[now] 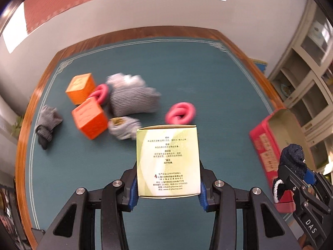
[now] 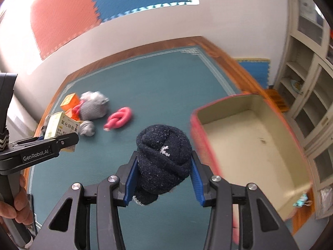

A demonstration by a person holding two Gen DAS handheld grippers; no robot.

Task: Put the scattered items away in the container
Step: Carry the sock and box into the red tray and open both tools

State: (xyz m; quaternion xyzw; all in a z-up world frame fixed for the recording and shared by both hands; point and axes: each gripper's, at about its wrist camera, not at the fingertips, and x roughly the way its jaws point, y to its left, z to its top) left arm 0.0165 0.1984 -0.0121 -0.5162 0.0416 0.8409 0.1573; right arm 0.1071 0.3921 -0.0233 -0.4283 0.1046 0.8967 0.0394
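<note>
Red-walled container (image 2: pixel 245 145), seemingly empty through blur, stands at right, while the left gripper (image 1: pixel 167 195), closed flat on a light, stiff, crushable carton (image 1: pixel 167 160), and the right gripper (image 2: pixel 163 179), pinching a soft rolled navy sock (image 2: pixel 164 158), hover near it.

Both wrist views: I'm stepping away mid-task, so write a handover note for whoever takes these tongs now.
Left tongs: shut on the pale green medicine box.
Right tongs: shut on the rolled navy sock, just left of the red container.
Done: nothing in the container yet.
Left on the mat: two orange boxes, two pink knotted rings, grey socks.
</note>
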